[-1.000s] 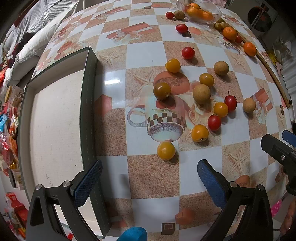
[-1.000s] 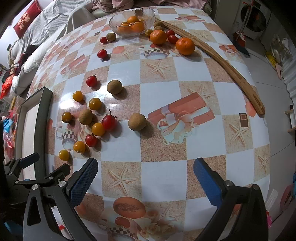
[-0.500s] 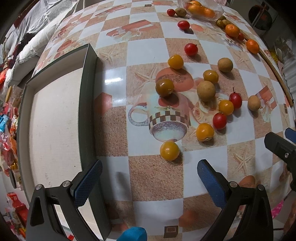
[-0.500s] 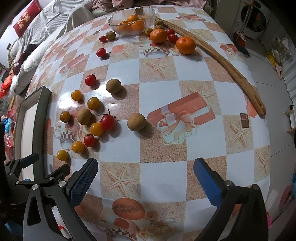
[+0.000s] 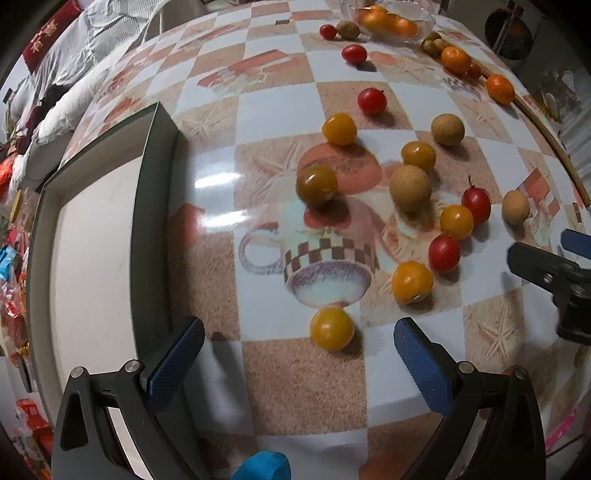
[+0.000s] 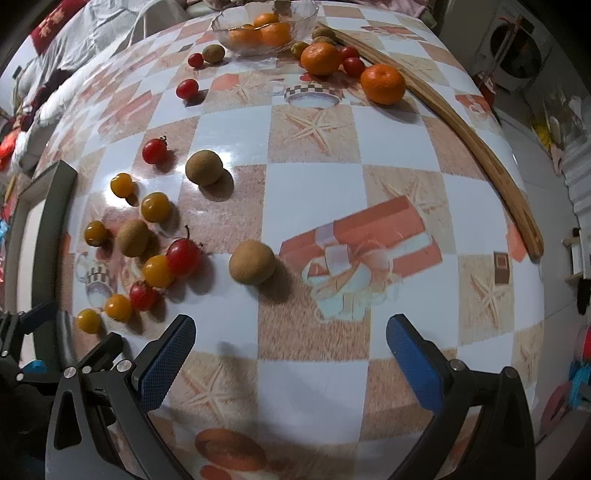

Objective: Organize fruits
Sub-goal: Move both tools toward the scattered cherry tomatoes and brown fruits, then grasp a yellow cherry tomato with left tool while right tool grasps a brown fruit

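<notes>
Several small fruits lie loose on the checkered tablecloth: yellow tomatoes, red tomatoes and brown round fruits. My left gripper (image 5: 299,365) is open, and the nearest yellow tomato (image 5: 331,328) sits just ahead between its fingers. A second yellow tomato (image 5: 412,281) and a red tomato (image 5: 444,253) lie further right. My right gripper (image 6: 290,352) is open above the cloth, with a brown fruit (image 6: 252,261) just ahead of it. The same cluster (image 6: 159,258) shows at the left of the right wrist view. Nothing is held.
A dark-rimmed tray (image 5: 155,206) with a pale floor stands at the left. At the far side a glass bowl (image 6: 264,26) holds oranges, with two loose oranges (image 6: 382,83) beside a long wooden stick (image 6: 476,147). The other gripper (image 5: 546,269) shows at the right edge.
Both grippers have moved forward and lower toward the fruit, so the cluster looks larger and nearer. The nearest yellow tomato now lies between the left fingers. No fruit has moved.
</notes>
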Available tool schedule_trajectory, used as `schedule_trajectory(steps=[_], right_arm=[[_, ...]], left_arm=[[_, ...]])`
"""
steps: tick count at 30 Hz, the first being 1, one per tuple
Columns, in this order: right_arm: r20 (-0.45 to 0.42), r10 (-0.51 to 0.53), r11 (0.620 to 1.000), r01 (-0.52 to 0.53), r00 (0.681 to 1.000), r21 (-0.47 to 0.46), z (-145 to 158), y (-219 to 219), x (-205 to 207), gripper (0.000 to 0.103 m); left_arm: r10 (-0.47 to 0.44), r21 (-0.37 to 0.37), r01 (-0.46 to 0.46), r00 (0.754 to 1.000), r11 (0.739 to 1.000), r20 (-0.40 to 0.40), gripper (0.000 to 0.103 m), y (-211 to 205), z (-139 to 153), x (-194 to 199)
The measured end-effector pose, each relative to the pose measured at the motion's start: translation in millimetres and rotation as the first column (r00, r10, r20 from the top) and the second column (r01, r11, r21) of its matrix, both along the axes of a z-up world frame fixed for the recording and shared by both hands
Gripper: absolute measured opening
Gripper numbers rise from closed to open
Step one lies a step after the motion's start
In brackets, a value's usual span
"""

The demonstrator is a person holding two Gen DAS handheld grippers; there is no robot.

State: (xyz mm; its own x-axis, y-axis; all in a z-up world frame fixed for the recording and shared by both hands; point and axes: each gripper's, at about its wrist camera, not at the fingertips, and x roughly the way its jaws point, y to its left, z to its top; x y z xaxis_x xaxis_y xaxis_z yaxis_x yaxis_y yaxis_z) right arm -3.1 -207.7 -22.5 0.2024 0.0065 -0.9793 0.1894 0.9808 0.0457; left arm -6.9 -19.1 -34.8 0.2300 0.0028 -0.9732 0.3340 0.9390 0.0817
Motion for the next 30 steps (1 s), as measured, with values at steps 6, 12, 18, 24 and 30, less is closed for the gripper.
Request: schedule_trajectory(steps=[6, 12, 18, 24, 30], right_arm=[[0.016, 0.038, 0.999, -0.037, 0.999, -0.037, -6.1, 4.8, 16.2, 0.103], [0.039, 0.105, 0.992, -0.102, 0.994, -0.073, -5.9, 24.7, 32.4, 0.079], [0.075, 0.152, 0.987, -0.147, 0.986, -0.066, 0.6, 40.0, 37.3, 0.029], [0.095, 0.112, 0.993, -0.115, 0.989, 0.032, 6.1, 24.6, 26.9, 0.028], [0.096, 0.064, 0.993, -0.072, 0.993, 0.093, 14.9, 17.3, 14.3, 0.028]], left_arm=[[0.057, -0.062, -0.061, 0.996, 0.996, -0.070, 0.103, 16.7, -3.3, 7.7], [0.055, -0.022, -0.058, 0.992, 0.998, -0.114, 0.103, 12.1, -5.6, 18.2], [0.063, -0.004, -0.064, 0.989, 0.998, -0.137, 0.094, 10.0, -6.4, 33.5], [0.002, -0.044, -0.006, 0.995, 0.999, -0.102, 0.034, -8.5, 5.7, 29.9], [0.024, -0.145, -0.042, 0.992, 0.988, -0.126, 0.022, -5.3, 10.4, 46.7]])
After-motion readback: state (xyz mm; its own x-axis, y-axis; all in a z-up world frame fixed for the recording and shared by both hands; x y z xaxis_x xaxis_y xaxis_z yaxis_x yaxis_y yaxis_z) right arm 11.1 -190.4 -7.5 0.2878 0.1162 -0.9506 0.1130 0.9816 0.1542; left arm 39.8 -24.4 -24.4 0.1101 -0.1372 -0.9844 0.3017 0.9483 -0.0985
